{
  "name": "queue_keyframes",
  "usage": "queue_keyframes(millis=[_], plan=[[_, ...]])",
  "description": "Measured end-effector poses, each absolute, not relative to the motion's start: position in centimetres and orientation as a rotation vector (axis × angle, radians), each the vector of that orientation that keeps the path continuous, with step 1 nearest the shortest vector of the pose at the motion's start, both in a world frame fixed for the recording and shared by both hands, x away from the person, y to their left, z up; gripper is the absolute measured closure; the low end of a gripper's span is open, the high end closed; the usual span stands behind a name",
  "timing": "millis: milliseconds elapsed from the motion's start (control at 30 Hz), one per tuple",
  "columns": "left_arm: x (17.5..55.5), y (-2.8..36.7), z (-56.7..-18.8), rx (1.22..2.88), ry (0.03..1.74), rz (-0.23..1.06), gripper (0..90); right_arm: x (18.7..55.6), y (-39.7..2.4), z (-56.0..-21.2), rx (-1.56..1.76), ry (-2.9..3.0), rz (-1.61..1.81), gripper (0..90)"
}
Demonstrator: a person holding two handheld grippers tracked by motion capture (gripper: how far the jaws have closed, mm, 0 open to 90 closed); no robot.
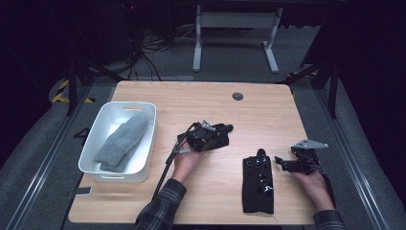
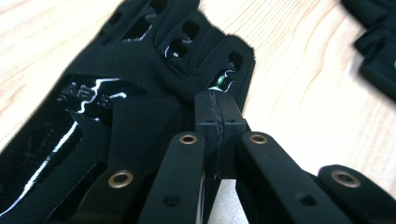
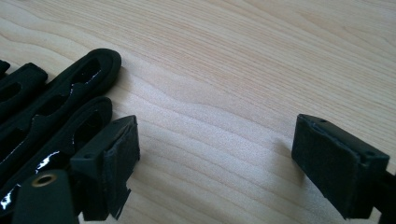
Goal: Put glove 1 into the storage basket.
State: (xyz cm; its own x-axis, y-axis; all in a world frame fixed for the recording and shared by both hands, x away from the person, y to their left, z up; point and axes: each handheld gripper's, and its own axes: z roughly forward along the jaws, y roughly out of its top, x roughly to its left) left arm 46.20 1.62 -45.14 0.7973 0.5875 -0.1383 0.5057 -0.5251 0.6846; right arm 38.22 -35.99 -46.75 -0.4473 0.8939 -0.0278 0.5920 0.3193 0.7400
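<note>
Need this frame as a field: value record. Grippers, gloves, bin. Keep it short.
left gripper: shut on black glove, mid-table
right gripper: open, beside second glove, not touching it
second glove: flat on table, front right
white bin: table's left, holds grey mitten

Wood-grain table (image 1: 201, 103) – matt cloth glove (image 1: 258, 184), glossy patches.

Left claw (image 2: 217, 112) pressed closed; right claw (image 3: 215, 154) spread wide, low over tabletop.
</note>
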Motion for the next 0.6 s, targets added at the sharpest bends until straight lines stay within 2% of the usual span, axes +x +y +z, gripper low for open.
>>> queue_keyframes(millis=[267, 333, 600], plan=[[48.8, 4.7, -42.4, 2.204, 0.887, 0.267, 90.0, 38.2, -36.0, -46.8, 1.313, 2.155, 0.932, 16.0], [49.7, 5.4, -42.5, 2.204, 0.923, 0.291, 90.0, 38.2, -36.0, -46.8, 1.313, 2.155, 0.933, 16.0], [51.1, 6.1, -44.8, 2.238, 0.993, 0.258, 90.0, 38.2, -36.0, -46.8, 1.313, 2.155, 0.933, 16.0]])
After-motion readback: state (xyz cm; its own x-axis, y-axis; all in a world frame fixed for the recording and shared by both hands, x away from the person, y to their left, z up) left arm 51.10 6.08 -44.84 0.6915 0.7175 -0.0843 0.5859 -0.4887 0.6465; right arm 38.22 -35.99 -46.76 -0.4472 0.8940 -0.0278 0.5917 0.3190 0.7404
